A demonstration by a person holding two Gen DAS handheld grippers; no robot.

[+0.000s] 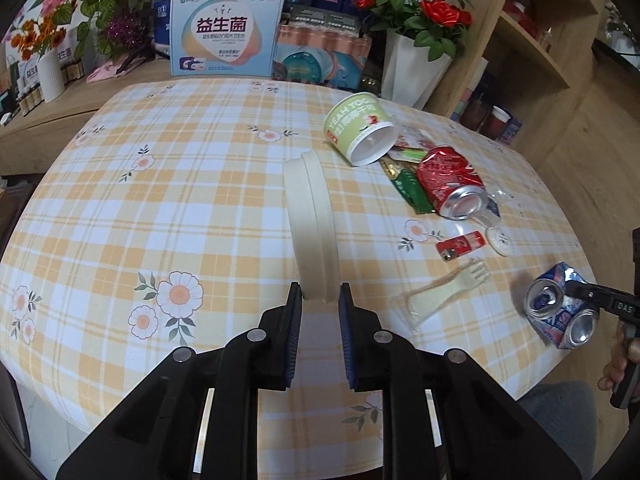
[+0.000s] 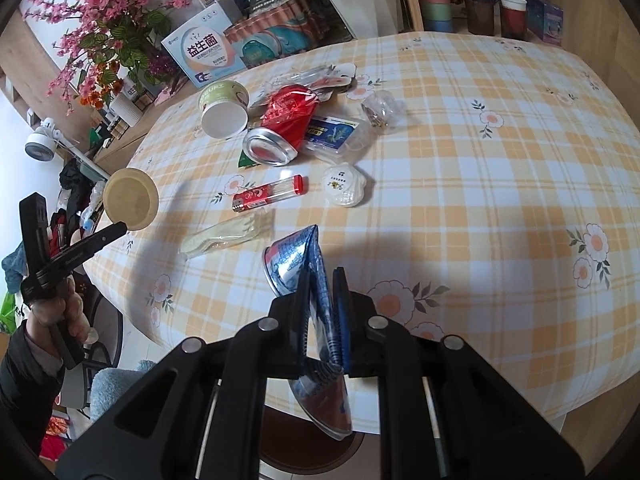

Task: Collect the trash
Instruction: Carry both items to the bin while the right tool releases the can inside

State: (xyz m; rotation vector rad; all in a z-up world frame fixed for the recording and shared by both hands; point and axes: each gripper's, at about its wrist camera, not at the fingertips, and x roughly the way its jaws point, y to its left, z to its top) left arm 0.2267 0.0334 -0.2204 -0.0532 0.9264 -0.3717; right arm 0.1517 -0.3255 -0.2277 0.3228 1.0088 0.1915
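Note:
My left gripper (image 1: pixel 319 292) is shut on the rim of a round cream lid (image 1: pixel 312 220), held edge-on above the checked tablecloth (image 1: pixel 200 220). The right wrist view shows that lid (image 2: pixel 130 200) face-on at the left table edge. A crushed blue can (image 2: pixel 296 258) is pinched in my shut right gripper (image 2: pixel 324 276) over the near table edge; the left wrist view shows the can (image 1: pixel 560 308) at far right. On the cloth lie a green paper cup (image 2: pixel 224 108), a crushed red can (image 2: pixel 288 120), a red lighter (image 2: pixel 268 194), a wrapped plastic fork (image 2: pixel 228 236) and a small white lid (image 2: pixel 344 186).
A clear plastic box with a blue label (image 2: pixel 336 134), crumpled clear plastic (image 2: pixel 380 108) and a green wrapper (image 1: pixel 412 188) lie by the red can. Behind the table stand a printed box (image 1: pixel 224 32), flower vases (image 1: pixel 412 68) and wooden shelves (image 1: pixel 532 40). A brown round object (image 2: pixel 304 436) sits below the near edge.

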